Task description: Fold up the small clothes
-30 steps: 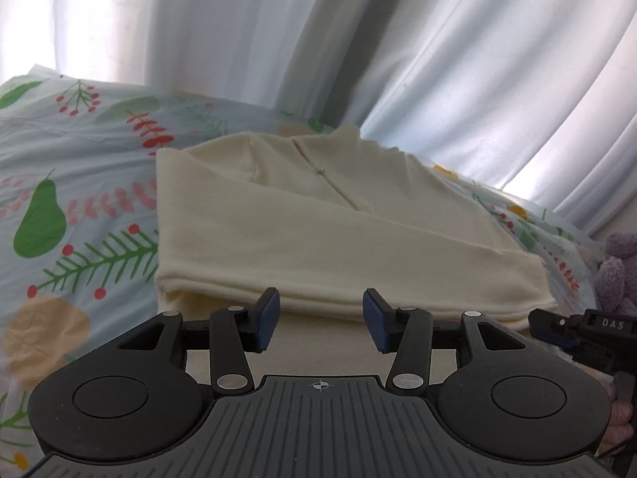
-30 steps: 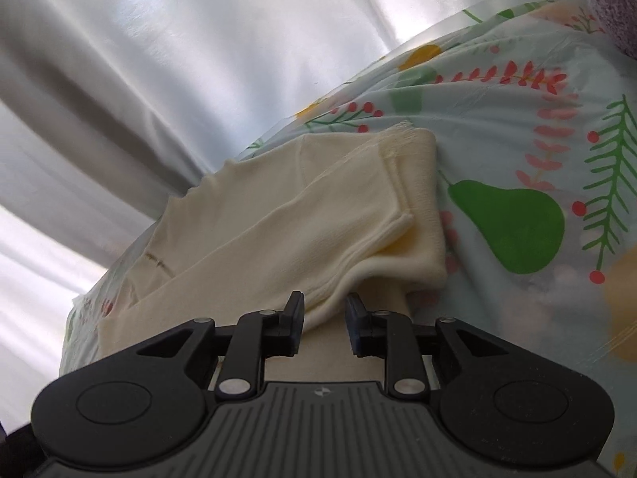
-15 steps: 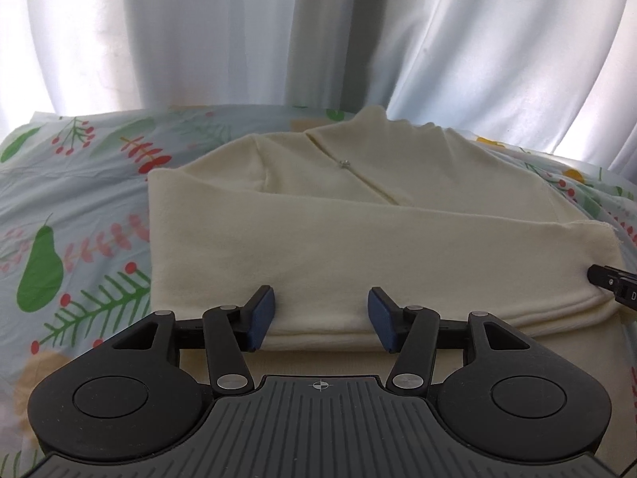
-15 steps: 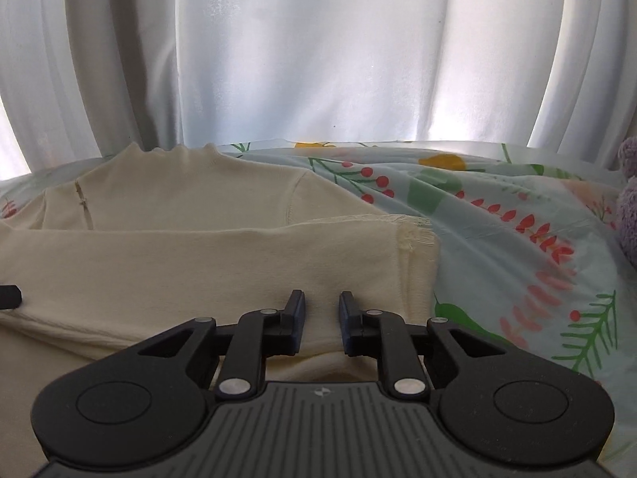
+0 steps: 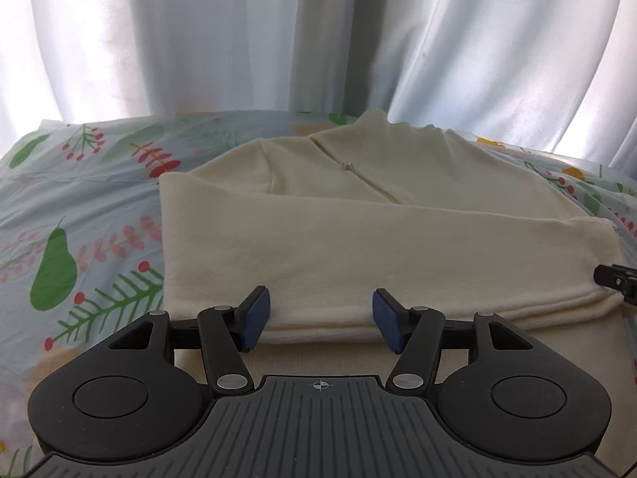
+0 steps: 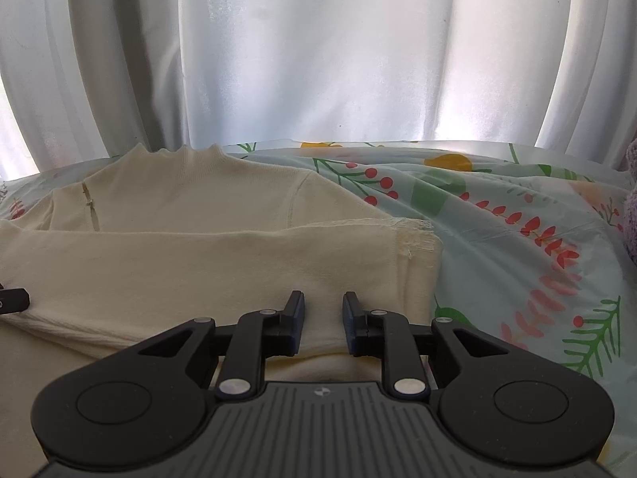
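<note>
Nearest, the left gripper is seen spread wide and the right gripper parted more narrowly, each empty at the near folded edge of the cream garment, which lies on the patterned bed cover. If only the top layer were pinched, the fold could be dragged open. The garment's lower part is hidden beneath the grippers; beyond hang white curtains.
</note>
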Demonstrator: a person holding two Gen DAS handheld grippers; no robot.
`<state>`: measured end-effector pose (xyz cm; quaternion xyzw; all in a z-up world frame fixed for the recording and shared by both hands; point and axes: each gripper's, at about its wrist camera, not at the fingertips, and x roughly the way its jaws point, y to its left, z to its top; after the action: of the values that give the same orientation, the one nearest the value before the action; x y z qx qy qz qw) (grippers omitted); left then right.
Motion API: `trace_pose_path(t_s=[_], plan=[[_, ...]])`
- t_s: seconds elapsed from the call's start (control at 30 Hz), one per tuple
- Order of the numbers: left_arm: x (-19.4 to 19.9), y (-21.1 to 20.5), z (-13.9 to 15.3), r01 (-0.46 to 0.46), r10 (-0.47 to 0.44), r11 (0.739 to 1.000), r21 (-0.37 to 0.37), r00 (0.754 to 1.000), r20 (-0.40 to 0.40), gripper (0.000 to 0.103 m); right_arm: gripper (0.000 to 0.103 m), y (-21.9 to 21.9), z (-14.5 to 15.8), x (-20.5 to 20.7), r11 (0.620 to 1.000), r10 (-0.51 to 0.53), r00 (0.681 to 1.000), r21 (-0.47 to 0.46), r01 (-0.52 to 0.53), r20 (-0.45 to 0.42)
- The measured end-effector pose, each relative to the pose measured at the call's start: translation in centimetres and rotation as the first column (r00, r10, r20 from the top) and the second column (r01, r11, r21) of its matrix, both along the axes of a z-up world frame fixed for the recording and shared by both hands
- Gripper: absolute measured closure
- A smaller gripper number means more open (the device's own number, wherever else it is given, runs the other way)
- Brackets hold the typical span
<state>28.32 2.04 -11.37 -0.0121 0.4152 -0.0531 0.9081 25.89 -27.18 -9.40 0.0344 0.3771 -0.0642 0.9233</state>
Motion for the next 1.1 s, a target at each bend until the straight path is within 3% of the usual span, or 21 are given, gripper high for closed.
trace_pose_path(t_s=[0.13,0.23,0.3,0.43,0.73,0.97,1.1], plan=[[-2.2,0.9,1.4,-0.025,0.025,0.999,0.020,0.999,0.022,0.039,0.073,0.3,1.2,-4.1,0.991,0.096,0.995,0.087,-0.098,0.028],[-4.7,1.8,2.9,-0.055,0.055,0.998,0.010,0.998,0.019,0.038,0.072,1.2,1.7,-7.6,0.982,0.164,0.986,0.100,-0.162,-0.013],[-7.0,2.6,3.9,-0.062,0.062,0.998,-0.014,0.998,0.019,0.032,0.072,1.5,2.0,-10.2,0.969,0.218,0.975,0.125,-0.212,-0.040],[-11.9,4.1,4.8,-0.080,0.080,0.996,-0.030,0.996,-0.031,0.028,0.063,1.6,2.1,-16.4,0.940,0.311,0.946,0.177,-0.292,-0.095],[-19.4,5.9,3.7,-0.103,0.112,0.993,0.056,0.970,-0.215,0.028,0.063,-0.6,0.9,-25.3,0.935,0.252,0.941,0.308,-0.177,-0.224],[-22.4,7.5,3.1,-0.151,0.163,0.987,0.061,0.944,-0.287,0.028,0.063,-2.7,0.7,-26.9,0.914,0.233,0.942,0.384,-0.128,-0.242],[-23.4,8.6,2.7,-0.175,0.186,0.983,0.062,0.932,-0.310,0.029,0.063,-3.3,-0.1,-27.1,0.876,0.240,0.937,0.472,-0.097,-0.254]])
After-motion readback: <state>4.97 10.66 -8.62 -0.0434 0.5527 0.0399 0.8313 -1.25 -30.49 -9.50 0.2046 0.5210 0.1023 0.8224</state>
